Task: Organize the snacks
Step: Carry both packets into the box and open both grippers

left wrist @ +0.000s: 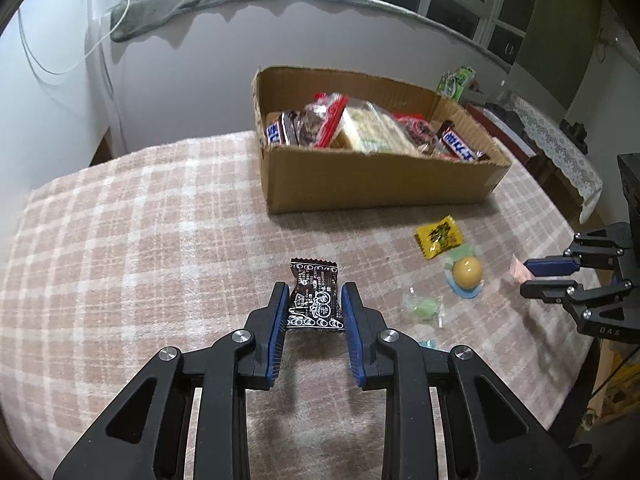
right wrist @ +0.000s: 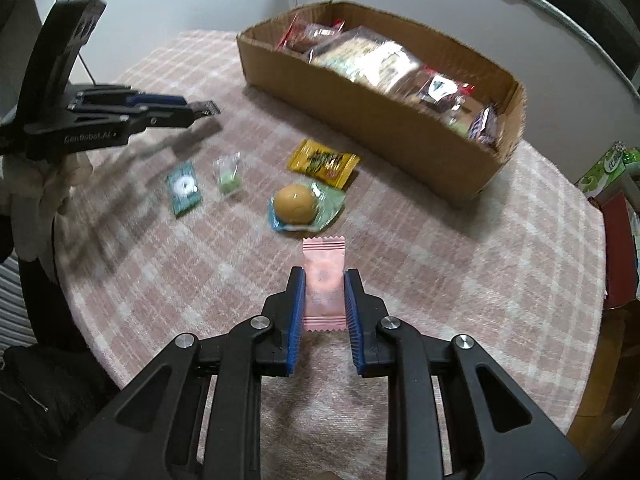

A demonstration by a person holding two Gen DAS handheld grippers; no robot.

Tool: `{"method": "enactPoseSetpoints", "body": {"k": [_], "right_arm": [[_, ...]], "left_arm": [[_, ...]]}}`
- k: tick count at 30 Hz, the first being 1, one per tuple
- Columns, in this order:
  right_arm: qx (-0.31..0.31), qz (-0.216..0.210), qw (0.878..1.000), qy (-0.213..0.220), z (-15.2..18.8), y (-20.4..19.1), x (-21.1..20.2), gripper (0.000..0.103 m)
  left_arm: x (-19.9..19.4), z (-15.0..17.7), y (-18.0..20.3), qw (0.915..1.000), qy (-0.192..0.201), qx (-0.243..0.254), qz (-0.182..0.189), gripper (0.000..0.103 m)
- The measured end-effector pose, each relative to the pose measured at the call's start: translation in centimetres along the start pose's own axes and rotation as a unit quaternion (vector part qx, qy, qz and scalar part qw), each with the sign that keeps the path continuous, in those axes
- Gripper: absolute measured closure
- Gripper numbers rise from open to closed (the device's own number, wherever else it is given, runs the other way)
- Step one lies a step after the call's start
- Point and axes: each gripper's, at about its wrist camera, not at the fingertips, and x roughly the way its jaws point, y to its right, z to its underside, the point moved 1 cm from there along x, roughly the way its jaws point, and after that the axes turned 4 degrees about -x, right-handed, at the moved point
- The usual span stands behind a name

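My left gripper (left wrist: pixel 315 288) is shut on a dark brown snack packet (left wrist: pixel 316 280) with white print, its blue pads pressing both long edges. In the right wrist view that gripper (right wrist: pixel 192 110) hangs above the cloth at the left, and its shadow falls below it. My right gripper (right wrist: pixel 325 274) is shut on a small pink packet (right wrist: pixel 324 260). In the left wrist view it (left wrist: pixel 525 278) stands at the right edge. An open cardboard box (left wrist: pixel 380 184) (right wrist: pixel 360 92) filled with several wrapped snacks stands at the far side of the table.
Loose on the pink checked tablecloth (left wrist: pixel 160 240) lie a yellow packet (right wrist: pixel 324 160), a round brown sweet on a green wrapper (right wrist: pixel 294 202), a green candy in clear wrap (right wrist: pixel 228 174) and a teal packet (right wrist: pixel 184 188). A gloved hand (right wrist: pixel 28 200) is at the left edge.
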Motion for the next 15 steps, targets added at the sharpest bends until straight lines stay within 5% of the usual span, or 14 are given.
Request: {"method": "enactPoseSetpoints", "body": {"k": [15], "right_arm": [[0.015,0.039,0.997,0.064,-4.0,2.7,-4.8,0.082]], "left_arm": [[-3.1,-4.1,0.1,0.9982,0.057,-0.008,0.015,0.078]]}}
